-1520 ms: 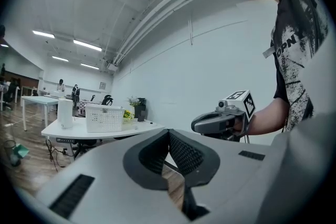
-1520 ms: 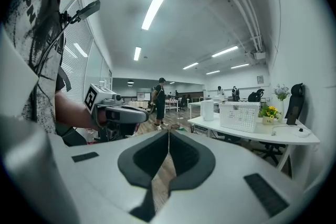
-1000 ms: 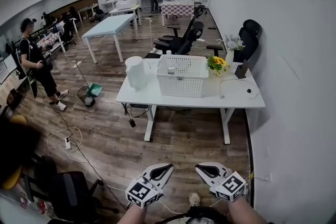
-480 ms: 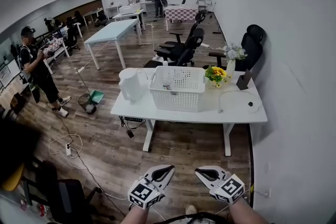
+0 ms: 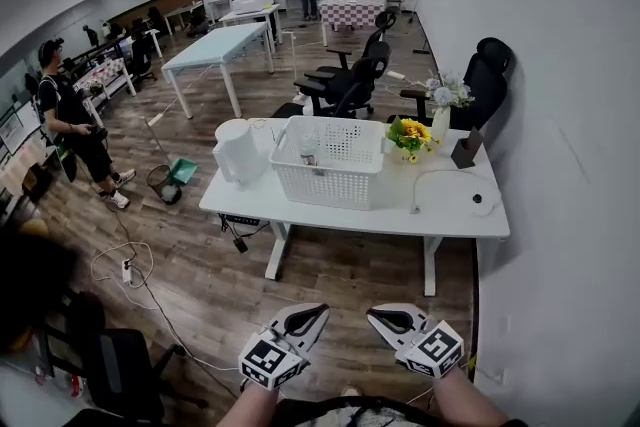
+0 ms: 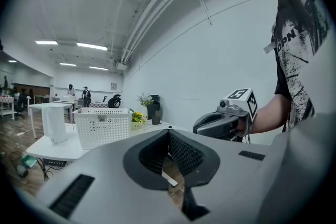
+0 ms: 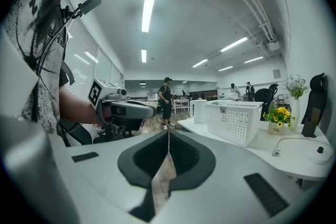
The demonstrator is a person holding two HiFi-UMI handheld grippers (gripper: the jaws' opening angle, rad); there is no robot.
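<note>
Both grippers sit low at 6 o'clock in the head view, side by side and well apart from the table (image 5: 440,210), which stands at 12 o'clock from them across bare wood floor. The left gripper (image 5: 316,312) has its jaws pressed together at the tips with nothing between them, as its own view shows (image 6: 169,136). The right gripper (image 5: 376,316) is closed the same way and is empty too (image 7: 168,136). Both were closed like this 1.5 s ago as well. What differs is the distance. The table sits lower and larger in the head view than it did a second ago, and in both gripper views it looms nearer than before. The basket (image 5: 330,185) stands mid-table, with the jug (image 5: 238,152) just beside it at 9 o'clock and the flowers (image 5: 412,133) near it at 2 o'clock. In the left gripper view the basket (image 6: 102,126) and jug (image 6: 54,122) have grown and slid leftward. In the right gripper view the basket (image 7: 233,120) now fills more of the 3 o'clock side. Each gripper shows in the other's view at much the same spot as earlier. A person (image 5: 70,120) stands at 10 o'clock, far off, and a chair (image 5: 350,85) is behind the table.
</note>
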